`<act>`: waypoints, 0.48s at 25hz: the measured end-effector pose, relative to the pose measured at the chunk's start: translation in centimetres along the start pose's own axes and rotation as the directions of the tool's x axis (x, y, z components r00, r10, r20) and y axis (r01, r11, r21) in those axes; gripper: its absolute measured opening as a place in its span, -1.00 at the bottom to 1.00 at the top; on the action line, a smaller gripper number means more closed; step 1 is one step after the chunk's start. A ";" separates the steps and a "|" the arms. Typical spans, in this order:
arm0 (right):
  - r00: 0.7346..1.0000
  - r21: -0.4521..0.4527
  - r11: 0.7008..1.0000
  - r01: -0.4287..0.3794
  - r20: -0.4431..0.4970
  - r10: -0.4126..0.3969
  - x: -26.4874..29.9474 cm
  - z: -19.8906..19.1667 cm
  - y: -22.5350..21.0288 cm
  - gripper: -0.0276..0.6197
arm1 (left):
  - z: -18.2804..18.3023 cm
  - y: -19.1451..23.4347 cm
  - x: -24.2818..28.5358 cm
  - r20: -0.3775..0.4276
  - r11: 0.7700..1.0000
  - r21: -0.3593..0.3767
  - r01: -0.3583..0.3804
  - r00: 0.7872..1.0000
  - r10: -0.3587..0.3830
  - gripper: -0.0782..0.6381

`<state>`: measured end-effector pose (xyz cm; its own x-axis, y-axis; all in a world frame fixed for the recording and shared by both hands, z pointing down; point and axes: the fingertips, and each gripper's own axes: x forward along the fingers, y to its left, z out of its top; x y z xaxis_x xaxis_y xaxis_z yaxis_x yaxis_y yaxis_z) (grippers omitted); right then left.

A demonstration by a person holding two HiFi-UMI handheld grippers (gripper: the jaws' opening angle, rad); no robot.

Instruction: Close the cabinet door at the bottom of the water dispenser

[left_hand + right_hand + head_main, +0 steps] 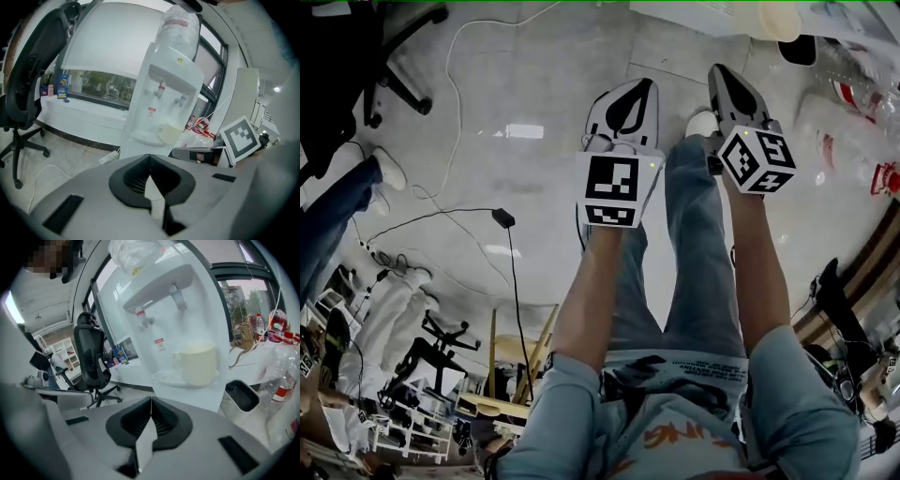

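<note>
Both pairs of jaws are pressed together with nothing between them. The left gripper [150,161] points at the water dispenser [164,93], which stands straight beyond its tips and clear of them. A pale cup [169,133] sits on the drip tray just past the tips, slightly to their right. The cabinet door at the dispenser's bottom is hidden behind the gripper's own body. Left of the jaws a power strip [108,158] lies on the floor, and farther left stands a black office chair [28,93]. The right gripper [151,404] faces the same dispenser, with the cup above and right of its tips and a black bin [241,397] farther right. In the head view the grippers sit side by side over the person's legs [694,262].
</note>
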<state>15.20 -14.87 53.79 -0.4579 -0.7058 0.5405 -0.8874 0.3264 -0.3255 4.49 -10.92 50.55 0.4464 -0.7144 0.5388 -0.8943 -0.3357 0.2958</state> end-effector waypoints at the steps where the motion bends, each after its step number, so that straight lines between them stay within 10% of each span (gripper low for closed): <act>1: 1.000 -0.003 1.000 -0.003 0.022 0.004 -0.2 0.7 1.2 -0.82 | 0.3 0.5 -0.8 0.003 1.000 0.012 0.003 1.000 -0.004 -0.75; 12: 0.975 -0.025 0.998 0.054 0.219 -0.047 -5.7 9.2 10.9 -0.83 | 8.1 2.5 -9.0 0.142 0.996 0.080 0.048 0.988 -0.059 -0.75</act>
<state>8.63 -13.05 39.99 -0.3930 -0.8409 0.3722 -0.9117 0.3036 -0.2768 -1.97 -10.32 40.05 0.4898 -0.7734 0.4025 -0.8713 -0.4176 0.2578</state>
